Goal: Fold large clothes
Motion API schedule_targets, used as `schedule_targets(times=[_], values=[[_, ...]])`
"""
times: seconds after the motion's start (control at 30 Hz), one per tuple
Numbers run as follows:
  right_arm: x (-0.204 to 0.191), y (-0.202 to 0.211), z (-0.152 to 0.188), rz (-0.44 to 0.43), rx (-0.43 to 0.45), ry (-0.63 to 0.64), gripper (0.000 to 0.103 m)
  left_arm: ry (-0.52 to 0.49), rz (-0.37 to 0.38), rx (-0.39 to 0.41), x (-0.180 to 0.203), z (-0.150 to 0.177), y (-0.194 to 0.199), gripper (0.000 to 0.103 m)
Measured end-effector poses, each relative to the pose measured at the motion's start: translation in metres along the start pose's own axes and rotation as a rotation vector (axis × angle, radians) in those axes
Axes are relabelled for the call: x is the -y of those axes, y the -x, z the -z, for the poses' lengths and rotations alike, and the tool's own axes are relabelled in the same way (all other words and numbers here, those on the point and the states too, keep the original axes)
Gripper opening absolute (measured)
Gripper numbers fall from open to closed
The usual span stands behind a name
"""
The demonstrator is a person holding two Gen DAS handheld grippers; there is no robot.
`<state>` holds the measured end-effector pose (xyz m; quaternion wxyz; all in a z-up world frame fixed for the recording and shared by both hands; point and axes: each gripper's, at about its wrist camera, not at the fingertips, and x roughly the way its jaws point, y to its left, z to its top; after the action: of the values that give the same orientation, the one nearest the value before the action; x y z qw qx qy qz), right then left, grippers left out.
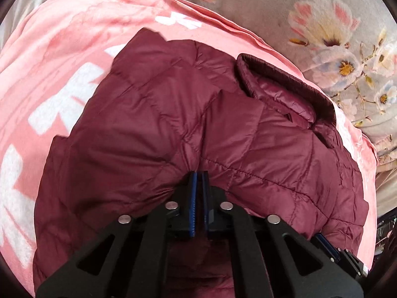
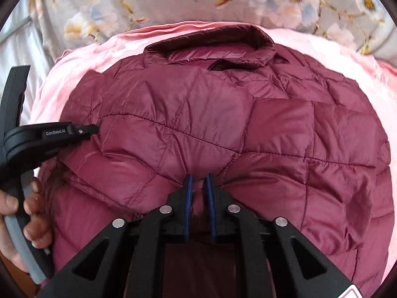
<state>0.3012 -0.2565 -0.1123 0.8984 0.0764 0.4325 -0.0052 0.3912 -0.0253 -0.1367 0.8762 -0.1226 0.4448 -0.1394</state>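
The maroon quilted jacket [image 2: 223, 124] lies on a pink blanket [image 1: 62, 62] spread over a floral bedsheet [image 1: 285, 5], collar [image 2: 211, 42] toward the blanket's far edge. The left gripper [image 1: 199, 176] is clamped on a pinch of jacket fabric. The right gripper [image 2: 198, 181] likewise grips a fold of the jacket between its narrowly spaced blue pads [image 2: 188, 198].

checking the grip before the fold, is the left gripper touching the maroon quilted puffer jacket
Touching. The left wrist view shows the left gripper with its blue pads closed tight on a pinched ridge of the maroon quilted puffer jacket, fabric puckering around the tips.
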Motion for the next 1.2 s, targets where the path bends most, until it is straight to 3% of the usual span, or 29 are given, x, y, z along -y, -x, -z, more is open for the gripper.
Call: schedule_targets(times=[0.1, 0.23, 0.37, 0.57, 0.67, 0.77, 0.87, 0.93, 1.03, 1.2], values=[[0.009, 0.005, -0.006, -0.014, -0.007, -0.046, 0.006, -0.010, -0.021, 0.011, 0.002, 0.001, 0.001, 0.000], [0.030, 0.028, -0.006, 0.011, 0.050, -0.101, 0.006, 0.014, -0.032, 0.023, 0.000, 0.002, 0.009, 0.000], [0.044, 0.012, 0.002, 0.018, 0.010, -0.115, 0.001, 0.007, -0.033, 0.025, -0.001, 0.006, 0.006, 0.000], [0.041, 0.015, -0.001, 0.010, 0.014, -0.108, 0.002, -0.015, -0.052, 0.027, 0.002, 0.005, 0.006, 0.000], [0.047, 0.033, -0.009, 0.008, 0.071, -0.121, 0.011, 0.041, -0.008, 0.042, -0.001, -0.003, 0.021, 0.000], [0.058, 0.046, -0.027, -0.034, 0.113, -0.157, 0.012, 0.065, 0.053, 0.090, 0.005, -0.018, 0.042, 0.001], [0.069, 0.051, -0.052, -0.095, 0.144, -0.224, 0.016, 0.079, 0.114, 0.100, 0.020, -0.037, 0.048, 0.021], [0.072, 0.049, -0.066, -0.120, 0.166, -0.267, 0.028, 0.107, 0.153, 0.102, 0.032, -0.049, 0.043, 0.045], [0.078, 0.037, -0.087, -0.128, 0.159, -0.343, 0.037, 0.147, 0.184, 0.078, 0.043, -0.062, 0.024, 0.050], [0.090, 0.000, -0.107, -0.206, 0.137, -0.467, 0.037, 0.282, 0.247, 0.005, 0.038, -0.069, -0.023, 0.049]])
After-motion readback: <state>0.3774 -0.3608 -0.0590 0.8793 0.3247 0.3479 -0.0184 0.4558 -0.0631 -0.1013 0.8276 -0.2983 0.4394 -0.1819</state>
